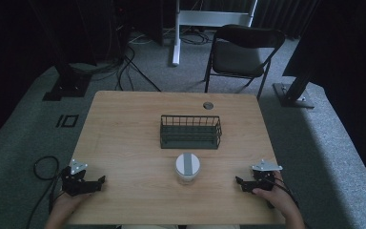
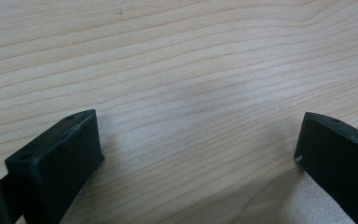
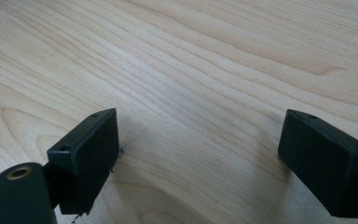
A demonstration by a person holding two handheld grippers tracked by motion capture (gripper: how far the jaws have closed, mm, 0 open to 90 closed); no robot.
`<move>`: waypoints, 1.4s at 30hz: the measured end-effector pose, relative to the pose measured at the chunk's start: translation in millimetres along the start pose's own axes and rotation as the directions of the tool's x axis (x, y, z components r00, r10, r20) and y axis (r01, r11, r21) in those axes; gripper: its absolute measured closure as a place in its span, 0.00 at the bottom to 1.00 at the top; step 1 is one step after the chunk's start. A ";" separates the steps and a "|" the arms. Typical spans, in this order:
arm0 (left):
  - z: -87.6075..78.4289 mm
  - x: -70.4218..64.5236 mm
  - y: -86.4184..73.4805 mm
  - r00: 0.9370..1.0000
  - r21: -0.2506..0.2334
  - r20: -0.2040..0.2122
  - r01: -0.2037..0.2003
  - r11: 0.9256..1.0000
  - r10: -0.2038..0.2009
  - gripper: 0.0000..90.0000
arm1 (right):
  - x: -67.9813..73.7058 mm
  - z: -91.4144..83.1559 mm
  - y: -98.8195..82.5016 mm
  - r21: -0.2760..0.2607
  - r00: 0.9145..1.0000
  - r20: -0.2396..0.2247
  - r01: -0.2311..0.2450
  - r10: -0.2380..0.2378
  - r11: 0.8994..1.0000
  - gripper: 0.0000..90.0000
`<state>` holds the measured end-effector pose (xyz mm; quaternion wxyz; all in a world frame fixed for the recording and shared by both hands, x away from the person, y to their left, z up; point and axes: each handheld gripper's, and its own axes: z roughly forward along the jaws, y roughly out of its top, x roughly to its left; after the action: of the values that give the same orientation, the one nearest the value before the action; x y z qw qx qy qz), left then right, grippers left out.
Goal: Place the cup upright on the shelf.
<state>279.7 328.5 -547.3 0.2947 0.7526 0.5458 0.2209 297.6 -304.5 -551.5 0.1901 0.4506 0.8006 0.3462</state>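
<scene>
A white jar with a grey-striped lid (image 1: pixel 187 167) stands on the wooden table (image 1: pixel 124 138) near the front middle. Behind it sits a dark wire basket (image 1: pixel 190 131), nothing visible inside. My left gripper (image 1: pixel 100 183) rests at the table's front left, held by a hand, jaws pointing right. My right gripper (image 1: pixel 240 183) rests at the front right, jaws pointing left toward the jar. In the left gripper view the gripper (image 2: pixel 196 144) stands wide open over bare wood. The right gripper (image 3: pixel 198 140) is equally open, nothing between its jaws.
A small round grommet (image 1: pixel 208 105) sits near the table's far edge. A black folding chair (image 1: pixel 243 50) stands on the grey carpet beyond the table. Cables (image 1: pixel 124 67) lie on the floor at the back left, and dark stand bases (image 1: pixel 64 88) flank the table.
</scene>
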 end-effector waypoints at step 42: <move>0.0 -0.9 -0.3 1.000 -0.001 0.011 -0.010 1.000 0.010 0.01 | 1.8 -0.7 6.4 -0.021 1.000 -0.009 0.003 -0.003 1.000 0.12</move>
<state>279.2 327.7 -547.4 0.2969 0.7563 0.5405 0.2186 299.9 -301.0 -546.3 0.1915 0.4459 0.7984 0.3565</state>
